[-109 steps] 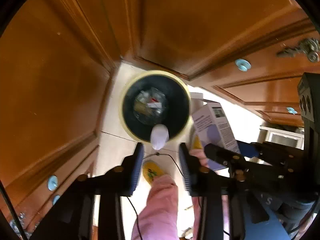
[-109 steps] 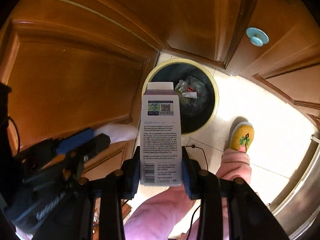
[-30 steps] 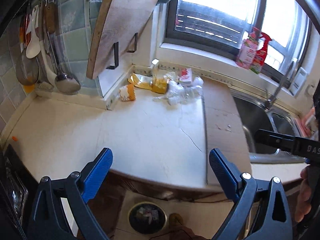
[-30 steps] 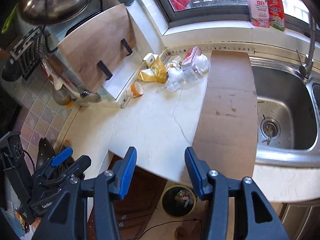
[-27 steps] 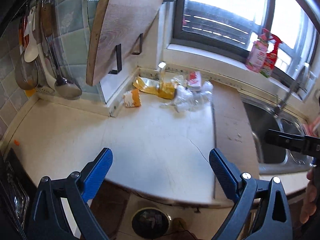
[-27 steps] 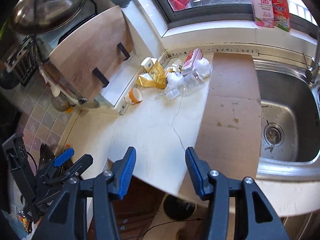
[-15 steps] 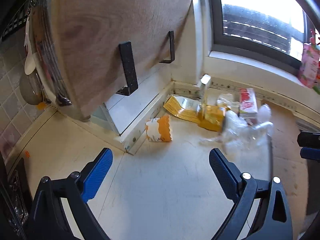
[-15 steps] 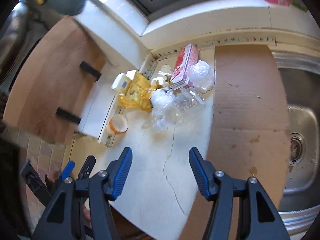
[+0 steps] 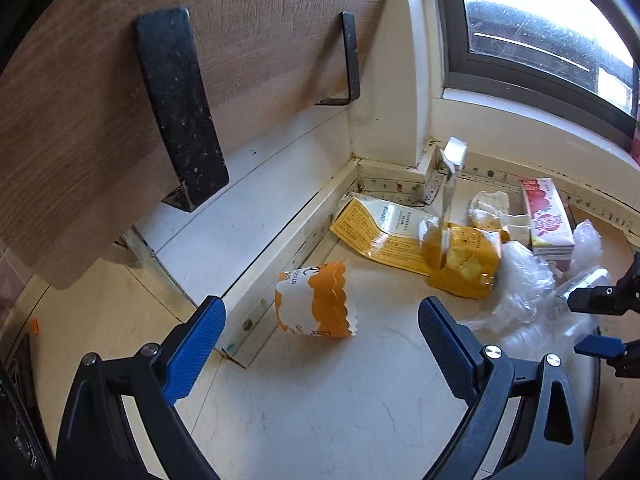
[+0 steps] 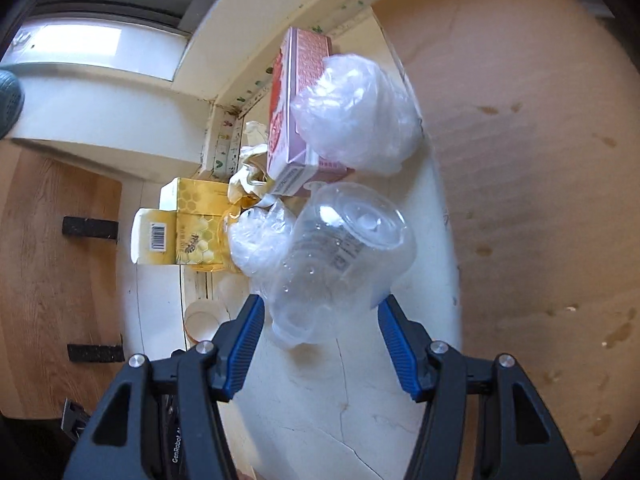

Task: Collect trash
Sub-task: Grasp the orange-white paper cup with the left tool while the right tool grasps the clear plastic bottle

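Trash lies in the counter's back corner. An orange-and-white paper cup lies on its side just ahead of my left gripper, which is wide open and empty. Behind the cup are a yellow pouch, a yellow honey box and a pink carton. In the right wrist view a clear plastic cup lies on its side. Its narrow end sits between the fingers of my open right gripper, and the pads do not visibly press on it. My right gripper also shows at the left wrist view's right edge.
A wooden cutting board leans on black brackets over the counter's left side. A crumpled clear bag rests against the pink carton. A brown cardboard sheet covers the counter to the right. A window ledge runs behind the pile.
Both grippers have come down and forward from above the counter's edge to the trash pile. The right one has rolled and now straddles the clear cup. The left one now faces the paper cup.
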Demonstrator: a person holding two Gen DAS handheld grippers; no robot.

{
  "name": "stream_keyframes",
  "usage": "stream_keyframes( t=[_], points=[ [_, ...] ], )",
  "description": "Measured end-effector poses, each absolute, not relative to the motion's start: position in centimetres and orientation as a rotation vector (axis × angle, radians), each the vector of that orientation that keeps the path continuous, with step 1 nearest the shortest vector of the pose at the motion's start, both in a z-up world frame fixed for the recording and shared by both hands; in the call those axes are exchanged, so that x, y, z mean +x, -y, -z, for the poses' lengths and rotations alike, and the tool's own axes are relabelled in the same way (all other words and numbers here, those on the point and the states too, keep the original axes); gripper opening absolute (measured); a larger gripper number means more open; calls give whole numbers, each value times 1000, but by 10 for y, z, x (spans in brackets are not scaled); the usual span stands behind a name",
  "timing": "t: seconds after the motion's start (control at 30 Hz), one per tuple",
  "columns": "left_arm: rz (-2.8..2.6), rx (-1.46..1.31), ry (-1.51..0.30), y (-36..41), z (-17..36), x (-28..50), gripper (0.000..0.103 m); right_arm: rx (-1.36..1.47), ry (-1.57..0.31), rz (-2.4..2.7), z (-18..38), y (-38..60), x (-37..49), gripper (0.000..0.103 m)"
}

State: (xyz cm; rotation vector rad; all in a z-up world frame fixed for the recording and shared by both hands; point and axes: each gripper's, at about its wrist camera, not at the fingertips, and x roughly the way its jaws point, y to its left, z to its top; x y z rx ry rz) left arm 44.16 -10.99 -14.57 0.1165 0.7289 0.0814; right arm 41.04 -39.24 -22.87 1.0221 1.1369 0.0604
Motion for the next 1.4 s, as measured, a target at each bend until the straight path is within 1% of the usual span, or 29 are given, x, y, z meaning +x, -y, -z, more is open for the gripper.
stream_keyframes(
  t=[0.1, 0.5, 0.87, 0.93, 1.03, 1.13, 1.2, 1.3, 1.4],
  points=[
    [-105, 131, -739, 108, 153, 451, 96, 1039, -1133, -45, 233, 390, 414, 64],
    [-148, 153, -799, 110, 183, 480, 96, 1007, -1113, 36, 230, 388, 423, 64],
    [-169, 115, -837, 101, 196, 494, 96, 953, -1112, 35, 230, 382, 426, 63],
    [-168, 118, -836, 102, 197, 496, 94, 946, -1110, 32, 230, 382, 425, 63],
    [-153, 117, -850, 105, 201, 499, 86, 936, -1110, 24, 231, 379, 425, 63],
    [-144, 121, -866, 109, 206, 506, 75, 924, -1105, 11, 230, 378, 424, 62],
    [-138, 114, -884, 110, 211, 510, 64, 916, -1102, 3, 230, 378, 423, 62],
    [-137, 109, -887, 112, 212, 510, 57, 901, -1095, -7, 228, 378, 421, 62],
    [-139, 110, -887, 115, 212, 510, 56, 879, -1084, -16, 225, 376, 419, 62]
  ],
)
